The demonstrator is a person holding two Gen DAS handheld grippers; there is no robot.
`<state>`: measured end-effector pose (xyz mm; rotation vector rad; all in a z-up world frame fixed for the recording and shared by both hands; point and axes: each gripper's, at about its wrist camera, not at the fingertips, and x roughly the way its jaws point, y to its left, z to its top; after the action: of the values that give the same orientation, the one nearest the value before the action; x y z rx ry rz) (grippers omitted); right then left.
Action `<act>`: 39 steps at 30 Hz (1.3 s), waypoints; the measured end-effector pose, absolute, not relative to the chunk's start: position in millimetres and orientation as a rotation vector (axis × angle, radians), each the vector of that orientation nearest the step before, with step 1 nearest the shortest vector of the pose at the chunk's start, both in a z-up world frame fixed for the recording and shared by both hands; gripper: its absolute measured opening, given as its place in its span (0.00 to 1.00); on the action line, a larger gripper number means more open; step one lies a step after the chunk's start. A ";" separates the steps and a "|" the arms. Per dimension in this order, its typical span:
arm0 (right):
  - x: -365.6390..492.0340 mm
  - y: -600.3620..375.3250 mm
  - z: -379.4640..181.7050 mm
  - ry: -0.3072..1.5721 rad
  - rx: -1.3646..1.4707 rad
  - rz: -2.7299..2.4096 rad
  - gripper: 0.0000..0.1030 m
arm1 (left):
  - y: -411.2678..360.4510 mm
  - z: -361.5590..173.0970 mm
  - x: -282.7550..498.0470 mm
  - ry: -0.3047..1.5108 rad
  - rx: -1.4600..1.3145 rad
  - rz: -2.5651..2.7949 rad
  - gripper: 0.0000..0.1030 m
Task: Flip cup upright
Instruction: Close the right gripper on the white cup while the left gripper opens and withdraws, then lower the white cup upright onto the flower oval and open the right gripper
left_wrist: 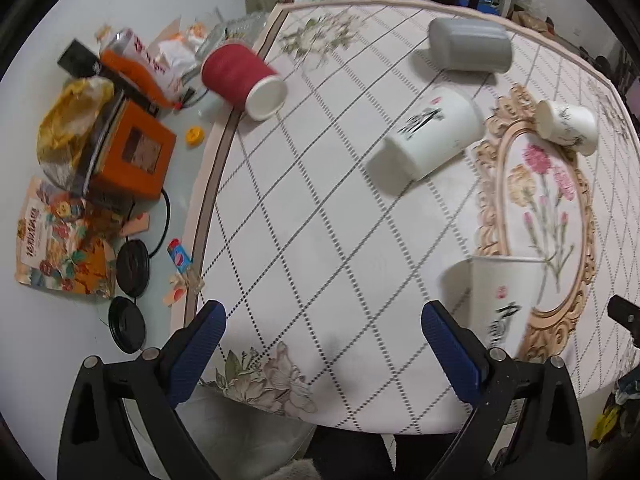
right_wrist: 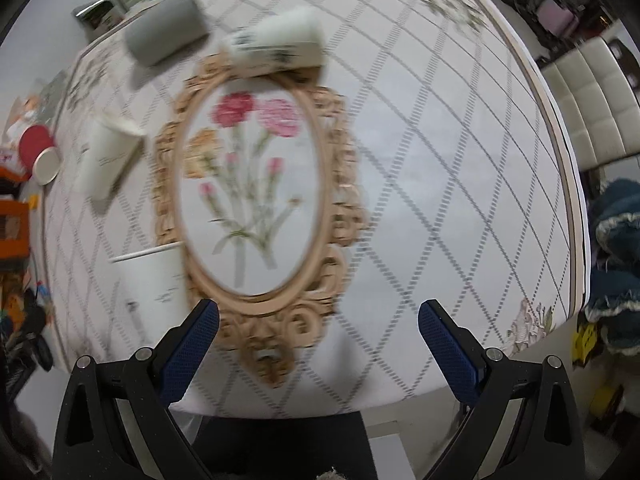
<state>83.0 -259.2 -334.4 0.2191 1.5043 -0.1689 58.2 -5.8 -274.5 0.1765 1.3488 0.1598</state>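
**Cups on the patterned counter: 5 items, 2 grippers**

We list 5 cups on the counter (left_wrist: 320, 208), which is covered by a diamond-grid cloth with an oval floral medallion (right_wrist: 256, 196).

1. Red cup (left_wrist: 240, 76): on its side at the far left edge of the cloth, white mouth toward the near right.
2. Grey cup (left_wrist: 470, 44): on its side at the far end, well apart from the red cup.
3. Large white cup (left_wrist: 426, 138) with black lettering: on its side near the middle, just left of the medallion's frame.
4. Small white cup (left_wrist: 566, 126): on its side, resting on the far end of the frame.
5. Upright white cup (left_wrist: 500, 300): standing mouth up at the near left edge of the medallion, just beyond the right finger of the left hand-held gripper (left_wrist: 322, 320).

We record the left hand-held gripper spread wide over the near cloth, nothing between its blue pads. The right hand-held gripper (right_wrist: 318, 320) is likewise spread, empty, above the near end of the medallion; its view is blurred.

Off the cloth, far left: orange box (left_wrist: 132, 152), snack packets (left_wrist: 56, 240) and 2 black lids (left_wrist: 130, 296).
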 end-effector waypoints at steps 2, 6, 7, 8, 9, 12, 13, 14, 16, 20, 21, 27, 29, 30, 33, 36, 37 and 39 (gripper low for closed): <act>84.1 -236.8 -334.6 1.505 0.202 -0.137 0.98 | 5.6 -284.4 57.3 1.360 0.175 0.157 0.97; 95.9 -197.2 -333.4 1.514 0.146 -0.098 0.98 | 23.1 -301.4 55.0 1.385 0.173 0.151 0.97; 98.8 -187.0 -334.1 1.512 0.130 -0.090 0.98 | 25.9 -304.5 54.7 1.389 0.173 0.152 0.97; 100.4 -182.4 -335.7 1.511 0.119 -0.085 0.98 | 29.7 -308.3 54.6 1.393 0.172 0.152 0.97; 103.1 -174.7 -337.7 1.513 0.106 -0.082 0.98 | 33.2 -311.8 54.4 1.396 0.171 0.151 0.97; 111.1 -156.6 -348.6 1.529 0.086 -0.077 0.98 | 42.1 -320.8 56.1 1.408 0.173 0.154 0.97; 112.9 -151.2 -352.3 1.535 0.081 -0.074 0.98 | 45.0 -324.2 56.7 1.413 0.179 0.163 0.97; 113.3 -147.4 -355.8 1.540 0.076 -0.072 0.98 | 48.0 -328.0 57.4 1.417 0.189 0.172 0.97; 115.9 -141.0 -363.9 1.555 0.063 -0.068 0.96 | 53.4 -335.7 59.4 1.431 0.199 0.176 0.97; 119.9 -129.6 -380.2 1.593 0.049 -0.065 0.89 | 61.1 -347.4 63.3 1.456 0.210 0.182 0.99; 120.2 -128.0 -384.0 1.602 0.051 -0.065 0.88 | 61.7 -349.4 64.3 1.460 0.213 0.178 0.99; 120.3 -122.7 -400.7 1.638 0.062 -0.053 0.74 | 56.4 -354.9 68.8 1.483 0.232 0.157 0.99; 119.7 -121.9 -404.2 1.641 0.065 -0.048 0.65 | 53.1 -354.0 68.8 1.486 0.242 0.154 0.99; 119.1 -122.1 -405.8 1.644 0.073 -0.046 0.63 | 51.6 -353.6 68.8 1.489 0.246 0.150 0.99; 117.6 -124.5 -403.4 1.623 0.101 -0.044 0.62 | 45.3 -352.6 68.7 1.501 0.258 0.139 0.99; 114.2 -134.7 -398.4 1.598 0.135 -0.038 0.62 | 38.0 -353.8 71.5 1.528 0.268 0.128 0.99; 112.8 -138.4 -395.9 1.587 0.144 -0.038 0.62 | 35.5 -354.5 73.0 1.541 0.262 0.118 0.99; 110.0 -147.0 -391.5 1.572 0.166 -0.039 0.62 | 31.6 -358.5 76.8 1.573 0.246 0.101 0.99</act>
<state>110.0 -147.0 -391.5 0.1661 1.5718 -0.0392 76.8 31.6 -358.5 0.2460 1.5729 0.1009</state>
